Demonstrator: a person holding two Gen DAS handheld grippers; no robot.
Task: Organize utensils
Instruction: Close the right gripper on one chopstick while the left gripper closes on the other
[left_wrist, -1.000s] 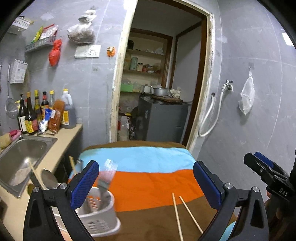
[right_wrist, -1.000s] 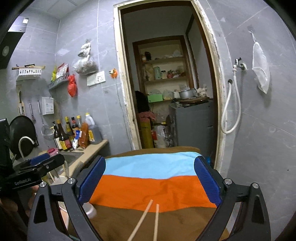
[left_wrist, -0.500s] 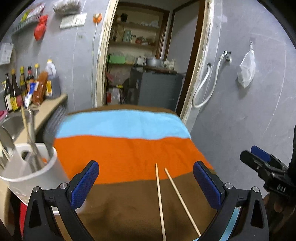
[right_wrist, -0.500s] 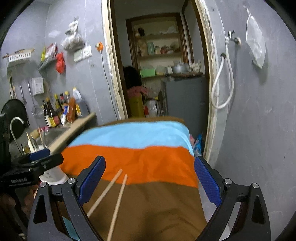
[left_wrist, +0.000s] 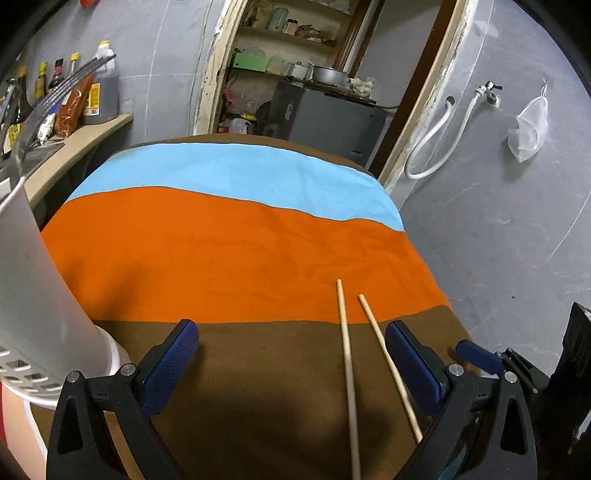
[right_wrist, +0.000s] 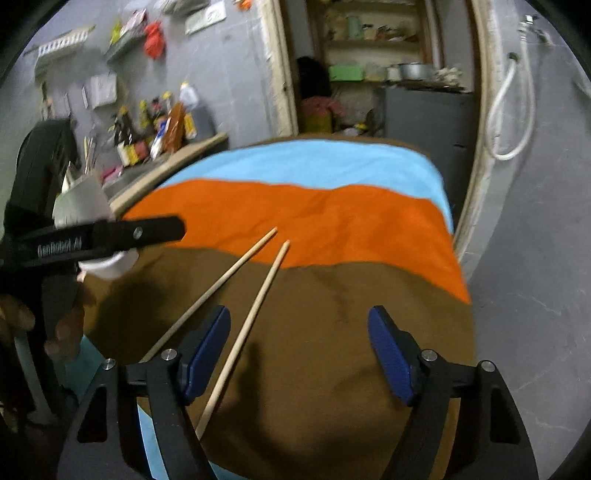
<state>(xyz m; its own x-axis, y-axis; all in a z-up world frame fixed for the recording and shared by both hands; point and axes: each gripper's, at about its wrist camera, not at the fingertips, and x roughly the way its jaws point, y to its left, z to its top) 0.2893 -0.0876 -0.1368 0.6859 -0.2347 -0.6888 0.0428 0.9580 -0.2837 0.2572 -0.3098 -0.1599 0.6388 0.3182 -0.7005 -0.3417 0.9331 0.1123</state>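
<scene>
1. Both hand-held grippers are dropping toward the striped cloth, their views tipping down from the doorway and wall onto the worktop; the right one's jaws, wide a second ago, are now closing.
2. Two wooden chopsticks (right_wrist: 236, 280) are lying on the striped cloth (right_wrist: 332, 221) near the worktop's near edge, their tips crossing from the brown band into the orange band, slightly splayed and not touching.
3. The right hand-held gripper (right_wrist: 299, 347) is hanging over the brown band, its jaws closing but nothing is pressed between the pads. The nearer chopstick's long axis is running up and away past the left pad (right_wrist: 207, 350), so the pair lies just left of the gap, not inside it.
4. The left hand-held gripper (left_wrist: 291, 365) is standing wide open and empty. In its view the chopsticks (left_wrist: 347, 369) are lying toward its right pad (left_wrist: 413, 369), one inside the gap, the other passing under that pad.
5. A white perforated utensil holder (left_wrist: 33, 295) is standing at the worktop's left edge, just beside the left hand-held gripper, with a few utensils already in it.
6. Both grippers are pitching steeply down. The right seems nearer for a pick, needing a small shift left to straddle a stick.
</scene>
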